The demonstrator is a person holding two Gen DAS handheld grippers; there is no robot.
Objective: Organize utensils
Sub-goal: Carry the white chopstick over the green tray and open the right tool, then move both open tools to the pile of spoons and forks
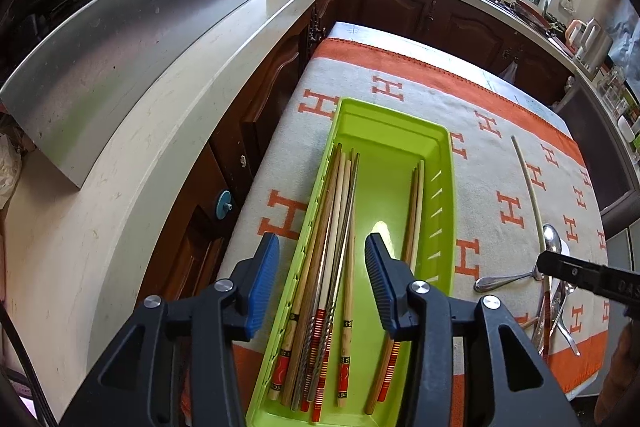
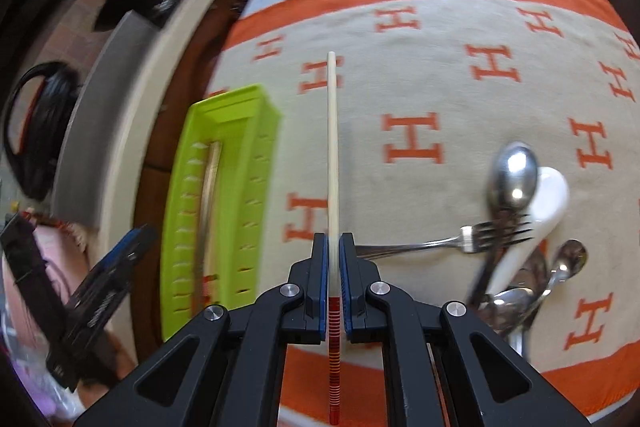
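Right gripper, jaws closed on a single pale chopstick: the blue pads press its two sides just above its red-and-yellow banded end, which projects back past the pads toward the camera, while its plain tip points away toward the far edge of the table. The chopstick's long axis runs in line with the fingers, over the orange-and-cream blanket covering the table, with the green tray off to its left; whether the tip still touches the blanket cannot be told. Left gripper, jaws parted about halfway with nothing between the pads, hanging over the near end of the green tray, one pad beyond the tray's left wall and the other above its floor. Inside the tray a bundle of chopsticks lies along the left wall and a smaller pair along the right wall, all with long axes parallel to the tray's length and decorated ends toward the near edge of the table. The tray itself sits lengthwise near the table's left edge, beside the worktop. Toward the near right corner of the blanket lie metal spoons, a fork and a white spoon, loosely heaped and overlapping
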